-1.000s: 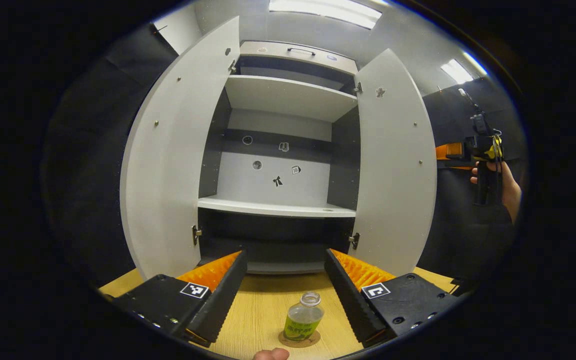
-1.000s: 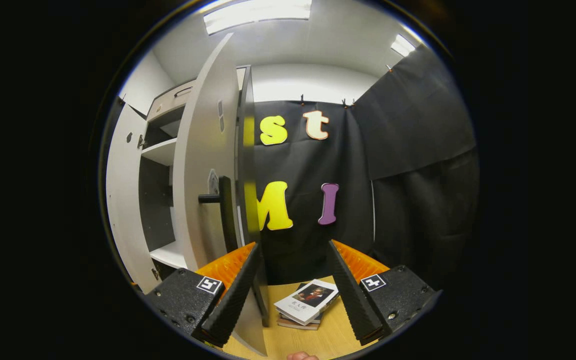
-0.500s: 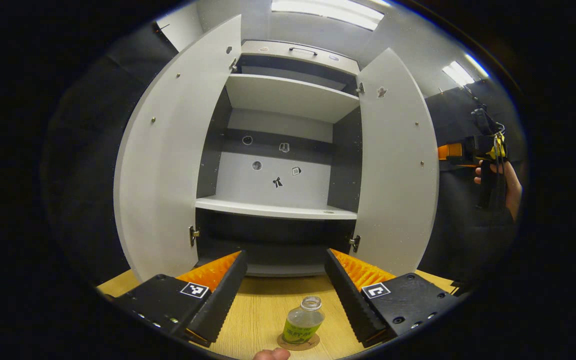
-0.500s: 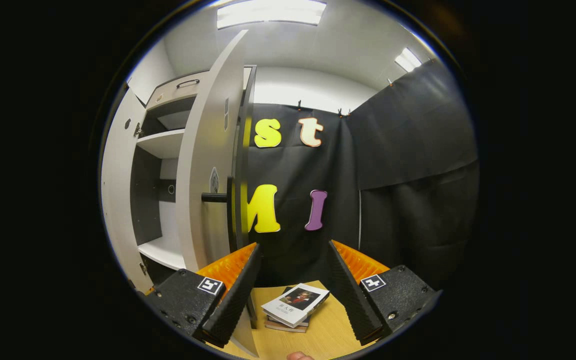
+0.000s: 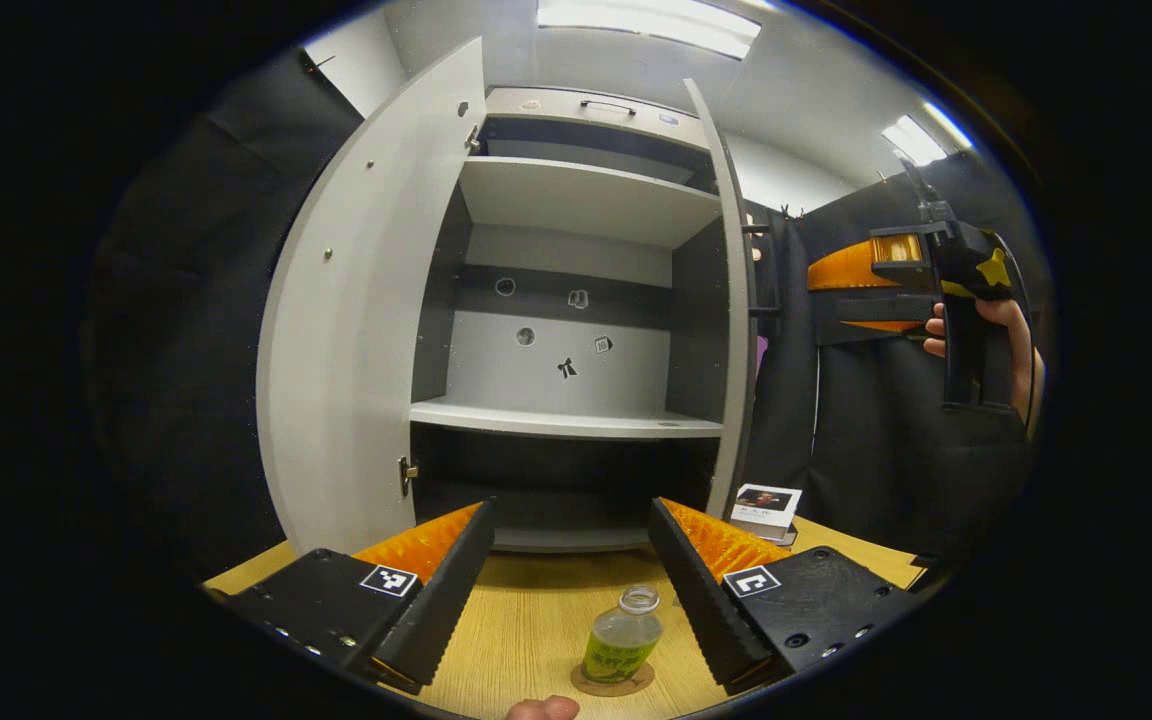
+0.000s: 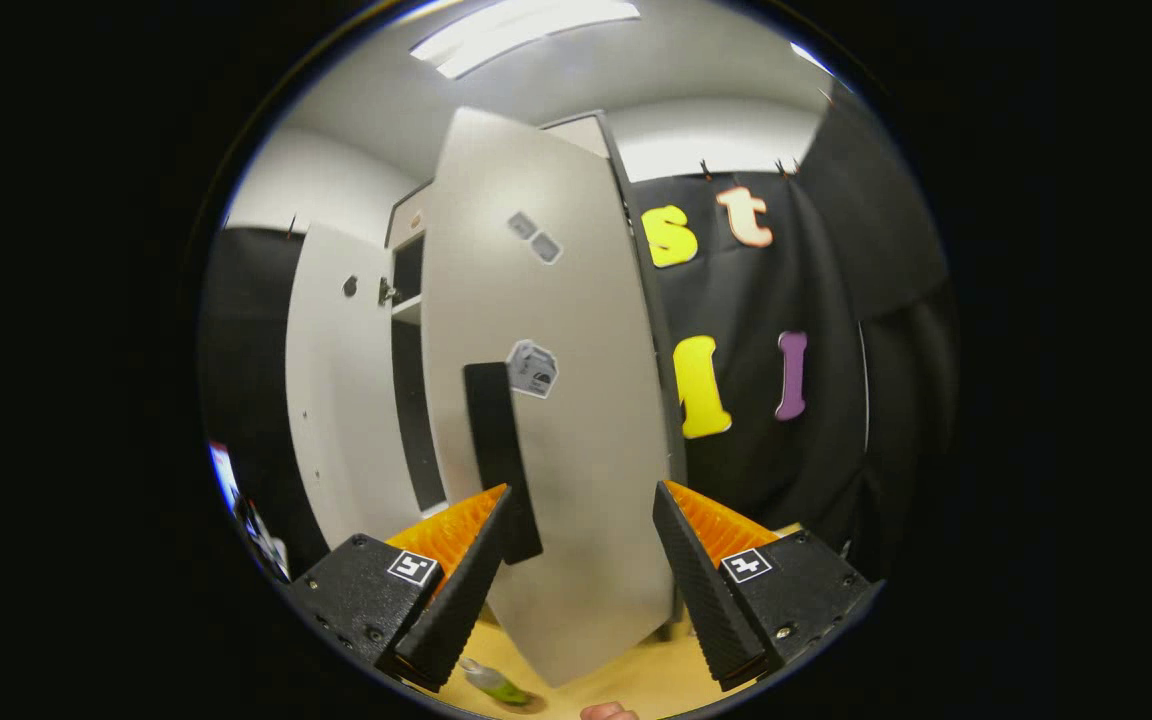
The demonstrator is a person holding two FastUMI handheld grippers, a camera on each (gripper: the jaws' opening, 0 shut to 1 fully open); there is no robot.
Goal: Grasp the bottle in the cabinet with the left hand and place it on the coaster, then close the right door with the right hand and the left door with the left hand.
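**Bottle parked on the coaster, both cabinet doors open**

From the left gripper view, our left gripper (image 5: pixel 571 590) hangs over the wooden table (image 5: pixel 526 620) with its jaws spread wide and nothing between them. The bottle (image 5: pixel 622 640) stands upright on the round coaster (image 5: pixel 612 681), just in front of the cabinet (image 5: pixel 576 300), and no finger touches it. The shelves inside look bare apart from a few small stickers on the back wall. The left door (image 5: pixel 356 330) is swung wide; the right door (image 5: pixel 731 320) shows edge-on to us. A small stack of books (image 5: pixel 766 503) lies on the table past it.

From the right gripper view, our right gripper (image 6: pixel 581 570) is released too, jaws apart, facing the outer side of the right door (image 6: pixel 556 400) near its dark handle (image 6: pixel 501 460). We can't tell if a finger touches the door. The bottle (image 6: pixel 494 684) peeks in at the bottom.
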